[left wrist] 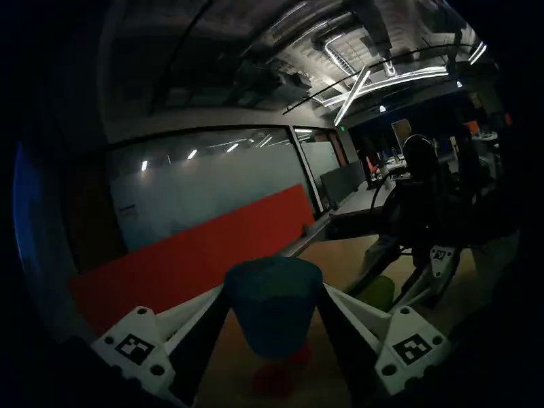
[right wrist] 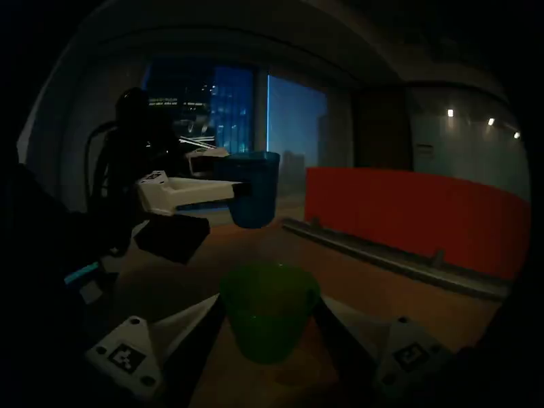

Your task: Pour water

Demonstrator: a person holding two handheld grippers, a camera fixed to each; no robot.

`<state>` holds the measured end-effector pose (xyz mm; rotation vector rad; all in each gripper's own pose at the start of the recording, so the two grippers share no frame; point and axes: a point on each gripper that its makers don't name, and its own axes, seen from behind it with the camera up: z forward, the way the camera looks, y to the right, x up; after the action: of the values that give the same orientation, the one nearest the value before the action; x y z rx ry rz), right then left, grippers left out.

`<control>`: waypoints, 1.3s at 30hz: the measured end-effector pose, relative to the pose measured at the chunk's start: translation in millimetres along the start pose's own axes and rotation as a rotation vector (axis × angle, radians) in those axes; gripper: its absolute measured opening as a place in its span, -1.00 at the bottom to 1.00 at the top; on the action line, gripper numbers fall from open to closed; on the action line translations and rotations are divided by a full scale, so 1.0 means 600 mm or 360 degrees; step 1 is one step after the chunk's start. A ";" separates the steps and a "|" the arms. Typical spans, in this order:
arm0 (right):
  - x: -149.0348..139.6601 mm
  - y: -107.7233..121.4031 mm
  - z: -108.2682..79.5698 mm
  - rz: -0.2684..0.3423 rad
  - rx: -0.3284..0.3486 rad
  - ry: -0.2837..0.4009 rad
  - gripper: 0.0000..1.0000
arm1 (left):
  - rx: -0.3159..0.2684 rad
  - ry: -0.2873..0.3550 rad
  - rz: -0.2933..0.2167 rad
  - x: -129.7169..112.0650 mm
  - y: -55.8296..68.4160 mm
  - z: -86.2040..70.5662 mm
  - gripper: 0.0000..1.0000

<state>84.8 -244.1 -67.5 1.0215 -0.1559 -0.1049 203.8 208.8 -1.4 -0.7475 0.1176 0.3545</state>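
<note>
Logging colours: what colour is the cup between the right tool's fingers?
The cup is green; right gripper view.

Table: brown wooden top (right wrist: 387, 289), filling the lower middle and lower right of the right gripper view; dimly lit.
Same table, left gripper view: tan strip (left wrist: 340, 253) right of centre.
Far edge: a grey metal rail (right wrist: 381, 255) lies along the top, running from centre to right, just before a red divider (right wrist: 421, 211).
Red thing (left wrist: 275, 377): on the wood at bottom centre; too dim to identify.
Green cup (right wrist: 268, 313): bottom centre; whether its base touches the wood cannot be told.
</note>
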 end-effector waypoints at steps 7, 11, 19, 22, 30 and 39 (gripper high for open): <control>-0.001 -0.015 0.006 -0.0015 0.0036 -0.0007 0.98 | 0.0037 0.0001 0.0169 0.022 -0.012 0.003 0.71; 0.002 -0.021 0.012 -0.0019 0.0051 0.0006 0.98 | 0.0050 0.0011 0.0243 0.040 -0.017 0.005 0.71; 0.015 -0.029 0.023 -0.0026 0.0069 0.0040 0.98 | 0.0060 0.0024 0.0351 0.067 -0.022 0.009 0.71; 0.020 -0.030 0.026 -0.0030 0.0070 0.0051 0.98 | 0.0064 0.0024 0.0389 0.074 -0.023 0.009 0.71; 0.029 -0.032 0.029 -0.0045 0.0071 0.0067 0.98 | 0.0076 0.0025 0.0485 0.087 -0.026 0.007 0.71; 0.033 -0.033 0.031 -0.0055 0.0072 0.0072 0.98 | 0.0104 0.0020 0.0628 0.100 -0.026 0.005 0.71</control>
<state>100.8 -273.2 -73.7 1.0710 -0.0996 -0.1098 265.2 216.4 -3.0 -0.6597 0.2889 0.7178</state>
